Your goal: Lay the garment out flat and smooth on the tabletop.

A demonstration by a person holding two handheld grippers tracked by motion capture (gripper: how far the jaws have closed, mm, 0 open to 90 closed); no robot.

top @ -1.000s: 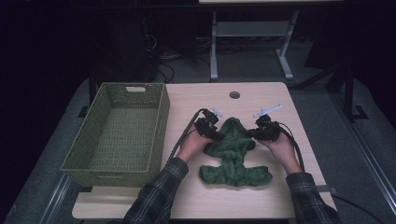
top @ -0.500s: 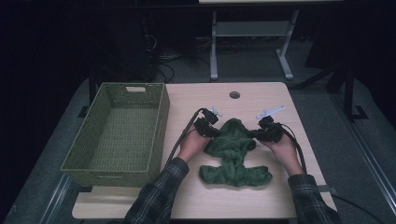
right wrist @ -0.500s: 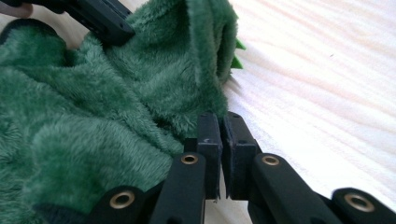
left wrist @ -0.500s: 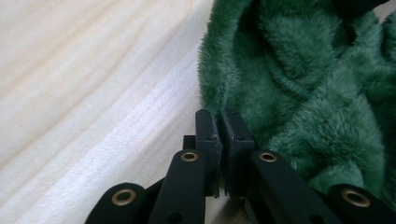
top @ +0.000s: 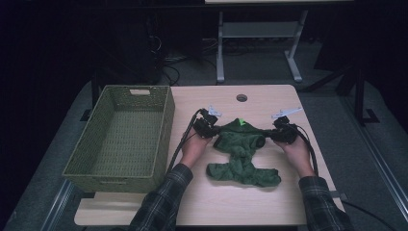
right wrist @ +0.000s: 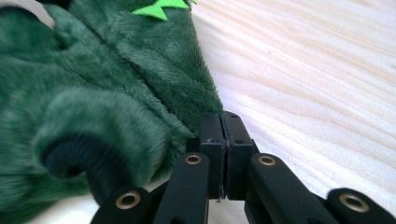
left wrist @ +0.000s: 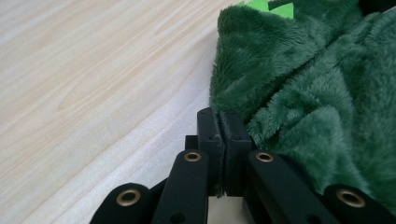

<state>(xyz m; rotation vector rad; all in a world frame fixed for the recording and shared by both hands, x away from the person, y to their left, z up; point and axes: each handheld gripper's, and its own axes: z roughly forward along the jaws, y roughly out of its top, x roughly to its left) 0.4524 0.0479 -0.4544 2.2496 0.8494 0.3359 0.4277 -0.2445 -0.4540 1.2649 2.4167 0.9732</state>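
In the high view, a green fleece garment (top: 240,144) lies on the wooden surface (top: 231,202) at the centre of the frame, just right of a woven green basket (top: 168,120) that has nothing in it. Its upper part is drawn out sideways between the left tongs (top: 214,129) and the right tongs (top: 269,134), one at each end of the top edge. The lower part trails toward the bottom of the frame in a crumpled heap that rests on the surface. Both hands sit low, close to the wood.

In the left gripper view, the left tongs (left wrist: 219,114) at lower centre are pressed together with no gap. Their tips are nipped on the edge of the garment (left wrist: 303,93), which spreads over the right half of the frame. Bare surface (left wrist: 93,70) lies to the left.

In the right gripper view, the right tongs (right wrist: 220,115) are likewise clamped tight on a fold of the garment (right wrist: 116,93), which takes up the left of the frame. A light green spike (right wrist: 159,9) shows at the top and a dark cuff at lower left.

As I judge it, both grips on the top edge are made, which is the opening step. The garment is not yet lifted, straightened or folded, and if it is meant for the basket, that whole carry is still to do
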